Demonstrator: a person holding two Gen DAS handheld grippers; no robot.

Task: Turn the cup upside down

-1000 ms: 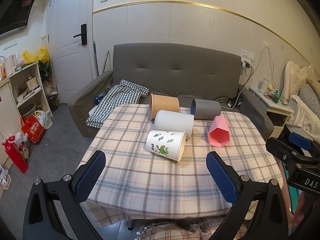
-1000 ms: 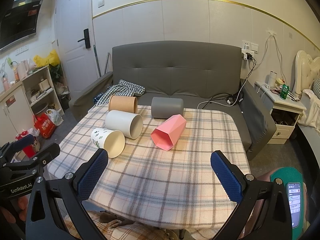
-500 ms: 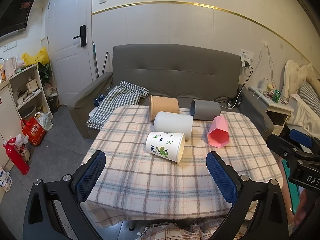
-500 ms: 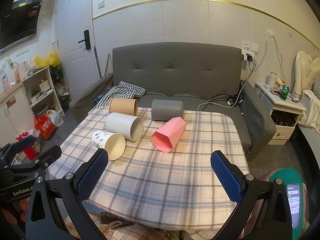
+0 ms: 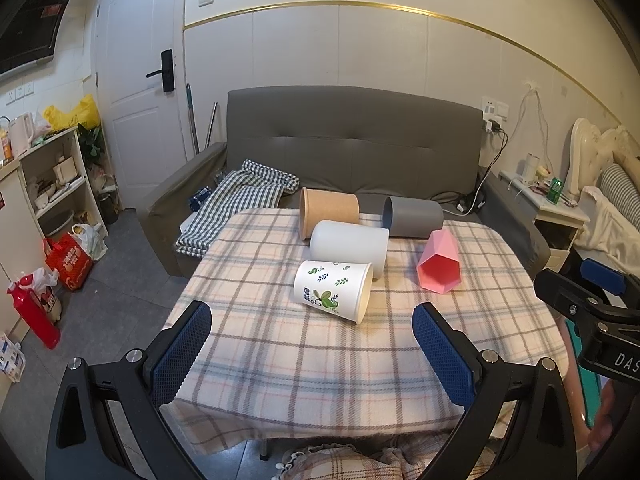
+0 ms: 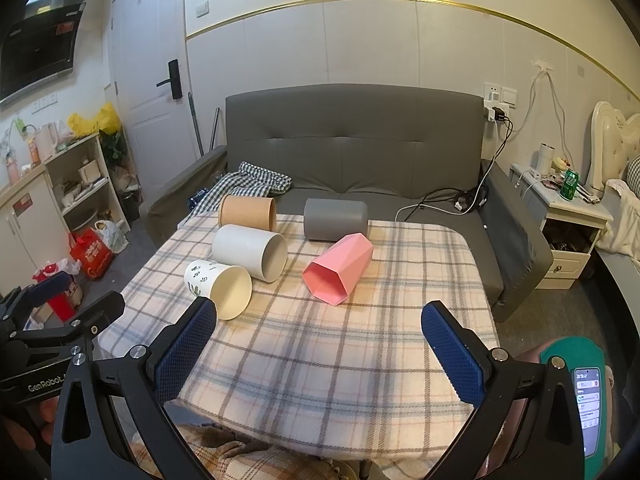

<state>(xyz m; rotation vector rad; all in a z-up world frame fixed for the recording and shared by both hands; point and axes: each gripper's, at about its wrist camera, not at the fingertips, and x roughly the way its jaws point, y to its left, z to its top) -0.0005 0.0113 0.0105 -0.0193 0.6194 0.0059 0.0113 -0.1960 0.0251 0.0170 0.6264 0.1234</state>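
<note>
Five cups lie on their sides on the plaid table point(image 5: 304, 368), mid-frame in both views, so none is flipped yet. Leaf-print cup point(image 5: 333, 291) is nearest, touching the white cup point(image 5: 349, 245) behind it; kraft cup point(image 5: 329, 210) & grey cup point(image 5: 414, 222) sit at the far edge, pink faceted cup point(image 6: 338, 269) apart, mouth toward cam. Left gripper point(image 5: 312, 354) & right gripper point(image 6: 320, 350) hover low in frame w/ jaws spread wide, holding nothing, prob. lining up: left faces the leaf-print cup, right the pink one.

left claw point(image 5: 312, 344): black frame; blue textured pads point(image 5: 182, 354); silver screws point(image 5: 136, 355)
</note>
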